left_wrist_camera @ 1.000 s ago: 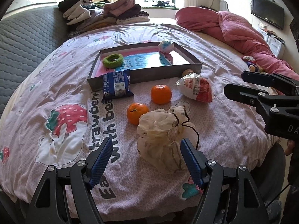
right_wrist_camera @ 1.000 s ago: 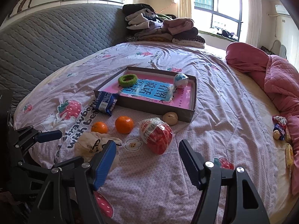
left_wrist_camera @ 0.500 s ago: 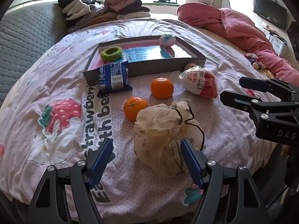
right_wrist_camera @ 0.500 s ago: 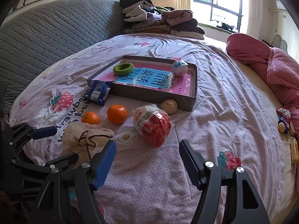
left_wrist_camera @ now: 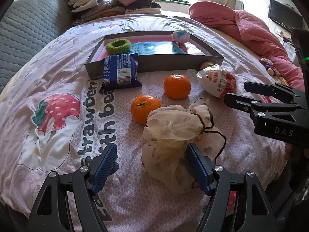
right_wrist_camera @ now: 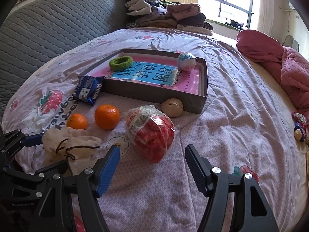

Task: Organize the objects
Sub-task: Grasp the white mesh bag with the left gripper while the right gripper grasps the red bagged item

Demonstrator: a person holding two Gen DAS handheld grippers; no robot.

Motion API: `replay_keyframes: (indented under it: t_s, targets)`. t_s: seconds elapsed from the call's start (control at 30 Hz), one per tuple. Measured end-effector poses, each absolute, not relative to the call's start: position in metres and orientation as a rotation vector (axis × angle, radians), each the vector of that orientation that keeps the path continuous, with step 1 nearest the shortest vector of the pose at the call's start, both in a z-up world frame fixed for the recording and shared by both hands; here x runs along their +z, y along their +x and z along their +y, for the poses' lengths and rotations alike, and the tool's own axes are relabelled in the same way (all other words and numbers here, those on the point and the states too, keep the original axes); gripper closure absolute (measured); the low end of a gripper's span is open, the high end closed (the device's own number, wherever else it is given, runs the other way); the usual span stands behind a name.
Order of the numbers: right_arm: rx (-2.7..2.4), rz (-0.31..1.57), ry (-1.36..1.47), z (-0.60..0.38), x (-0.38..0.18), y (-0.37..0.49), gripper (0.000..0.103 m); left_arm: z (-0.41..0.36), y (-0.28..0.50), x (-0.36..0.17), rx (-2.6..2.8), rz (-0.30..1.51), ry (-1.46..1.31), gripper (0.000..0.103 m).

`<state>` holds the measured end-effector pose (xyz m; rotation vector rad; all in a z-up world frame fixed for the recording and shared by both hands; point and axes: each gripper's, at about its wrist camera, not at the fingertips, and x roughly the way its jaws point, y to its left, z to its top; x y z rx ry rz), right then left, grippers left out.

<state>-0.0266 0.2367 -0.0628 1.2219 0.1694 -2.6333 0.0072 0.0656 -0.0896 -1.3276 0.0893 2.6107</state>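
Left tongs [left_wrist_camera: 149, 164] spread wide and empty around cloth pouch [left_wrist_camera: 173, 127], right tongs [right_wrist_camera: 152, 166] likewise toward snack bag [right_wrist_camera: 150, 133], box [right_wrist_camera: 154, 92] at twelve o'clock.

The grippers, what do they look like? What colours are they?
Both look alike. The left gripper and the right gripper are black frames with triangle-shaped holes and shiny silver screws. Each finger wears a ridged pad, mostly bright blue. White letters "DAS" show on the side of the right one. No cables or sleeves show.
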Motion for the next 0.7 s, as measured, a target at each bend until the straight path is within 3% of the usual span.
replay_keyframes:
  t_s: [0.4, 0.6, 0.7]
  targets:
    - [-2.628, 0.188, 1.199, 0.230, -0.069, -0.050, 0.034, 0.059, -0.003, -0.098, 2.628, 0.063, -1.313, 0.028]
    - [-2.625, 0.222, 1.202, 0.227, -0.076, -0.057, 0.034, 0.060, -0.004, -0.099, 2.597, 0.043, -1.292, 0.047]
    - [-2.605, 0.193, 1.203, 0.226, -0.078, -0.057, 0.043, 0.062, -0.002, -0.098, 2.578, 0.041, -1.283, 0.059]
